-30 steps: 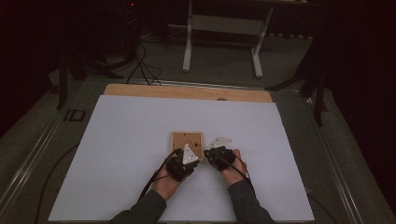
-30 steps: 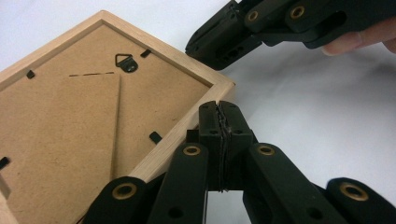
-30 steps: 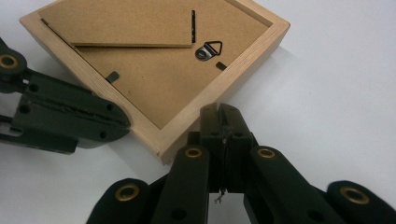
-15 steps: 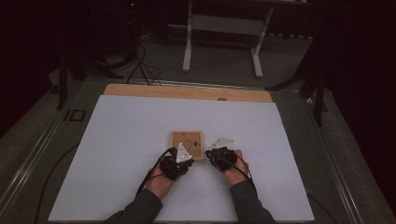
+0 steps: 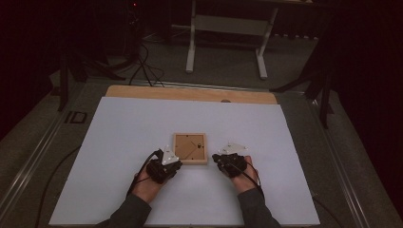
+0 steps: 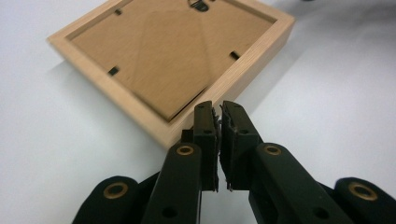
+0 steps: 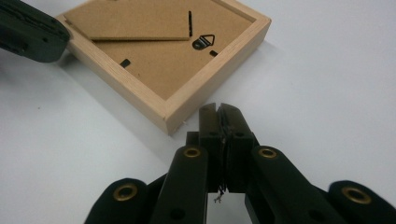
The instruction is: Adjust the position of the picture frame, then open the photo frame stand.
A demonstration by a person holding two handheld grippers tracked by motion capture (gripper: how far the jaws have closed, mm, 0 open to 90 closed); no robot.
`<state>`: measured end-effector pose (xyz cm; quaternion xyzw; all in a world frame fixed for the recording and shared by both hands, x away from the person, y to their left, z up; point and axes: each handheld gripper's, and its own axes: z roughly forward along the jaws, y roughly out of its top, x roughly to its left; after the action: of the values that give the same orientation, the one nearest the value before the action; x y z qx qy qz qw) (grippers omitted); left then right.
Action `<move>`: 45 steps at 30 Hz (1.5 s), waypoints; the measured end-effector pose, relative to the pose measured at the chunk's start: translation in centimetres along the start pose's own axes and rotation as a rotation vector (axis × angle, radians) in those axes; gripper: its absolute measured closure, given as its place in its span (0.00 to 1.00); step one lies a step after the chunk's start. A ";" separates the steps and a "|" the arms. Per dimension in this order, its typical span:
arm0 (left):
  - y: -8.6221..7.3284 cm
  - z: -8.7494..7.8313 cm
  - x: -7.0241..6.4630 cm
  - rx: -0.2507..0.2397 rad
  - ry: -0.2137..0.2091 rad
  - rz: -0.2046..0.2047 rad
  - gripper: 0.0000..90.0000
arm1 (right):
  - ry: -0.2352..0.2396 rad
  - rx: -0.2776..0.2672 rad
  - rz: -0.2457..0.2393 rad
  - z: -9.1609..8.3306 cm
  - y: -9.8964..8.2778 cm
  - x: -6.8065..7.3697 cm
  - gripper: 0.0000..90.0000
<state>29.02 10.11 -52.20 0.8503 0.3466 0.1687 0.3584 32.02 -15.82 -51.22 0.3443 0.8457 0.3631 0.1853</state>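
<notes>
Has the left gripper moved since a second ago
Yes. In the high view the left gripper has drawn back toward the person and slightly left, off the wooden frame to its near-left corner; the frame stayed put. Its jaws have just been opening slightly, nothing between them.

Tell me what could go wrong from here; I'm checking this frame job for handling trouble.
The picture frame lies back up, loose on the white sheet; a push from either side may just slide it. The left gripper has a slim gap between its fingers, and the right gripper is shut, so neither can clasp the rim yet. The small hanger may be hard to catch.
</notes>
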 end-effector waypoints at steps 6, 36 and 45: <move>-0.1 -0.5 0.6 -0.016 -0.019 -0.030 0.88 | 0.002 -0.019 -0.003 -0.1 0.1 0.1 0.97; 1.3 -2.4 2.2 -0.104 0.045 -0.117 0.65 | 0.076 -0.061 -0.038 0.7 0.7 2.1 1.00; 2.4 -1.4 2.0 -0.059 0.027 -0.101 0.62 | 0.069 -0.057 -0.027 0.9 0.6 1.9 1.00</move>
<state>30.82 10.97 -49.42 0.8184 0.3887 0.1719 0.3869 31.51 -13.68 -51.49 0.3148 0.8455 0.3961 0.1706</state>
